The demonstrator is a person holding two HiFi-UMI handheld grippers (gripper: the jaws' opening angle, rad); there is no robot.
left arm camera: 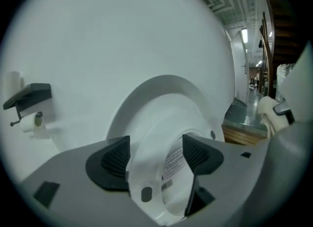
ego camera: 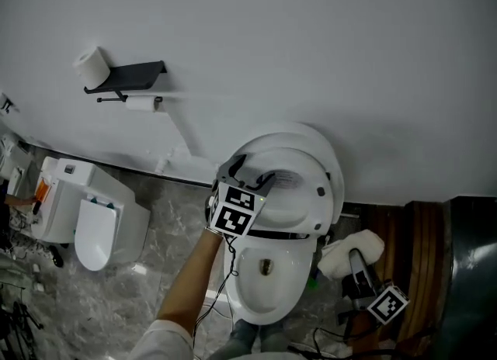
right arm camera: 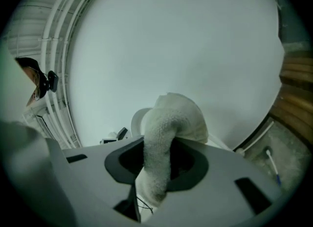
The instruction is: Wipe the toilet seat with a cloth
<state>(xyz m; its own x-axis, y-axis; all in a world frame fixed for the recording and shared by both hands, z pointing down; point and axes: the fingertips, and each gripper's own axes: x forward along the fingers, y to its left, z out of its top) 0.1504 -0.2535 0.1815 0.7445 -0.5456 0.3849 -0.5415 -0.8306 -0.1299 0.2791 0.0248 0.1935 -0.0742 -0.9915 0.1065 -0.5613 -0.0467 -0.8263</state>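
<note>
Cloth (right arm camera: 168, 123): white terry, soft, light and floppy. Its bunched middle is pinched in the closed jaws of the right gripper (right arm camera: 156, 165), ends loose; a fat fold should lead the wipe. In the head view it sits at 4 o'clock of the toilet bowl (ego camera: 247, 304), not touching the toilet seat (ego camera: 299, 195), which stands raised at the bowl's 12 o'clock. Seat looks rigid, glossy, probably slippery, hinged. Left forearm reaches in from 7 o'clock; left gripper (left arm camera: 155, 157) tips slightly down, jaws wide, seat rim between pads, unpinched
</note>
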